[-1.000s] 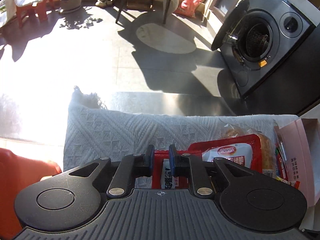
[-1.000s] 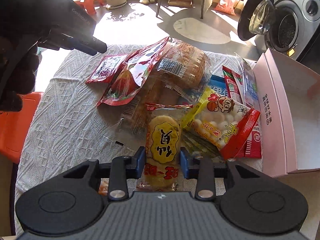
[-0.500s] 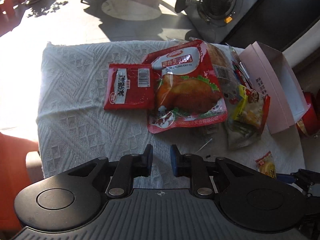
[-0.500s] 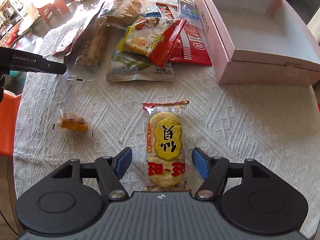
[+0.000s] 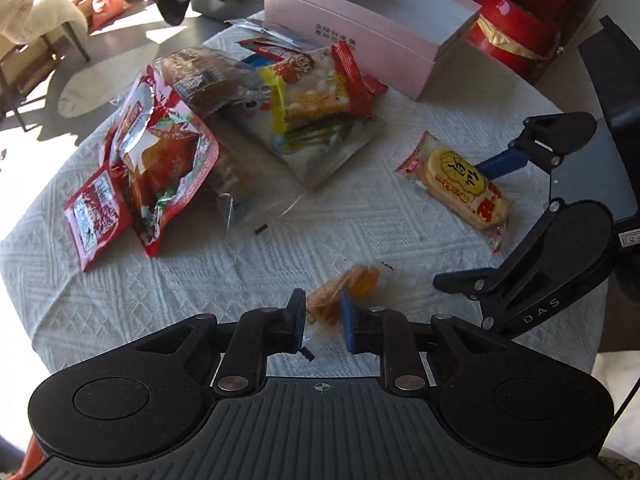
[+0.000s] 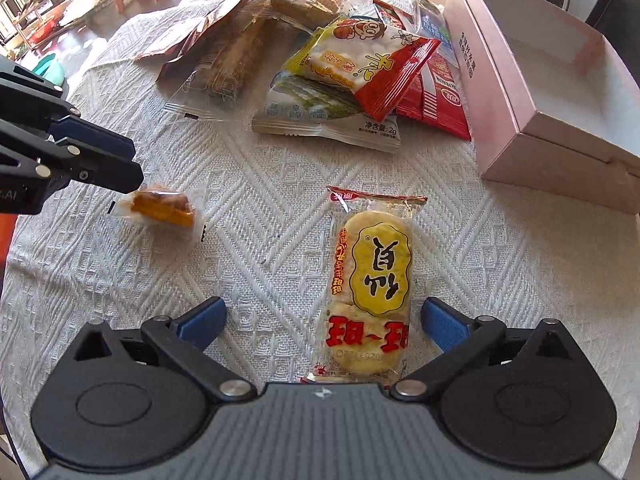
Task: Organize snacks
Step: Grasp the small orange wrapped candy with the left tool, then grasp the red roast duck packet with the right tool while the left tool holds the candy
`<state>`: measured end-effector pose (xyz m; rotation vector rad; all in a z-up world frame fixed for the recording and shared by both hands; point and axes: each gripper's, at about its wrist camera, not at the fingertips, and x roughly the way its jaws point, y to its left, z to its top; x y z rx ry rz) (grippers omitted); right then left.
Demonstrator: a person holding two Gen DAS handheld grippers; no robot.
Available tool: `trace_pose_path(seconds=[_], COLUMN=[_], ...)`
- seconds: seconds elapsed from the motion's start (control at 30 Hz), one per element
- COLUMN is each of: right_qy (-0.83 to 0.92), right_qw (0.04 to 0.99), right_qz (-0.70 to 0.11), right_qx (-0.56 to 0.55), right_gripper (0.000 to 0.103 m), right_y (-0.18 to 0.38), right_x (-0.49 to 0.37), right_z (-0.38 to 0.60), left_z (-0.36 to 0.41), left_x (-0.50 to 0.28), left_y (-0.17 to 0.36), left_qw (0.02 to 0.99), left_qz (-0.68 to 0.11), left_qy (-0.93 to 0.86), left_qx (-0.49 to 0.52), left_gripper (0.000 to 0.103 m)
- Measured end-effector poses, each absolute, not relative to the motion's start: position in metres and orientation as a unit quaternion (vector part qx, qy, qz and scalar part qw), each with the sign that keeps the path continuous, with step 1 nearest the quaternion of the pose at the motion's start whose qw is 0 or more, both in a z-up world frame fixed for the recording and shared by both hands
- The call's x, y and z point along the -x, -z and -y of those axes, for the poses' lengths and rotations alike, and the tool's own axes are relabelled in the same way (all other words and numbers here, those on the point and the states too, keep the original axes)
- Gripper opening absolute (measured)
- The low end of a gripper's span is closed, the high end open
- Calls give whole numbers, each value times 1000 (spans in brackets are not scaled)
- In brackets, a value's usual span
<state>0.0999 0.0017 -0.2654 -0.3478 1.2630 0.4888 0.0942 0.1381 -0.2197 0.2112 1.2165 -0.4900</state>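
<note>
Left wrist view: left gripper [image 5: 323,318] low over white textured tablecloth [image 5: 160,300], fingers narrowly apart with small orange clear-wrapped snack [image 5: 344,290] between the tips; contact not confirmed. Rice cracker pack [image 5: 460,186] lying flat to the right, right gripper [image 5: 472,220] spread around it. Snack pile behind: red sachet [image 5: 96,212], red roast-chicken pouch [image 5: 164,160], yellow-and-red snack bag [image 5: 316,88]. Pink cardboard box [image 5: 352,36] open at far edge of the table, interior not visible from this angle. Red drum-shaped tin [image 5: 516,36] beyond box.

Right wrist view: right gripper [image 6: 324,320] wide apart, rice cracker pack [image 6: 370,280] lying between the fingers, nearer the right one, ungripped. Left gripper [image 6: 128,168] at left edge, tips at the orange snack [image 6: 162,208]. Pink box [image 6: 520,120] upper right, open, visible interior bare. Seaweed packet [image 6: 320,116] and red packets [image 6: 440,104] stacked just beside box wall, outside it.
</note>
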Motion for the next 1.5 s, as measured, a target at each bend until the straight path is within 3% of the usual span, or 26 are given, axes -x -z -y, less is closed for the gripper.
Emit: trace_pose_path(seconds=[0.1,0.2,0.43,0.47,0.53,0.63,0.9,1.07,1.1,1.17,1.2,1.23,1.5], right_qy=[-220,-220,-234,-232,-223,-237,-275,-324,-329,-338,-342,-347,-395], right_qw=[764,761,747,749,769,804,857,836,827,806,788,777,714], right_qz=[-584,-587,-592,-589,-564,-517,-403,-409,-418,-447,-473,-488,-534], right_qx=[163,165,191,195,203,175,167,172,179,191,196,193,221], right_gripper=[103,103,102,101,87,87,86,83,81,62,41,34,34], right_y=[266,265,260,257,242,208,184,213,223,241,250,256,230], right_x=[-101,-102,-98,-98,-98,-109,-180,-221,-227,-235,-236,-231,-151], right_z=[-6,-9,-8,-9,-11,-23,-149,-224,-238,-254,-259,-256,-189], left_z=[-126,-124,-158,-167,-191,-228,-280,-304,-308,-315,-317,-319,-319], left_x=[-98,-105,-118,-117,-110,-92,-61,-46,-43,-39,-38,-37,-36], left_y=[225,233,239,238,233,226,224,227,228,230,230,229,241], left_qw=[766,768,789,791,801,803,796,790,788,786,787,788,778], left_qz=[-575,-578,-588,-588,-576,-558,-536,-527,-526,-523,-521,-518,-516], left_qy=[263,248,172,153,102,44,-25,-48,-55,-58,-58,-57,-40], left_qx=[-116,-118,49,71,124,205,281,309,315,324,326,329,357], left_gripper=[23,35,23,23,23,22,22,22,22,22,22,22,22])
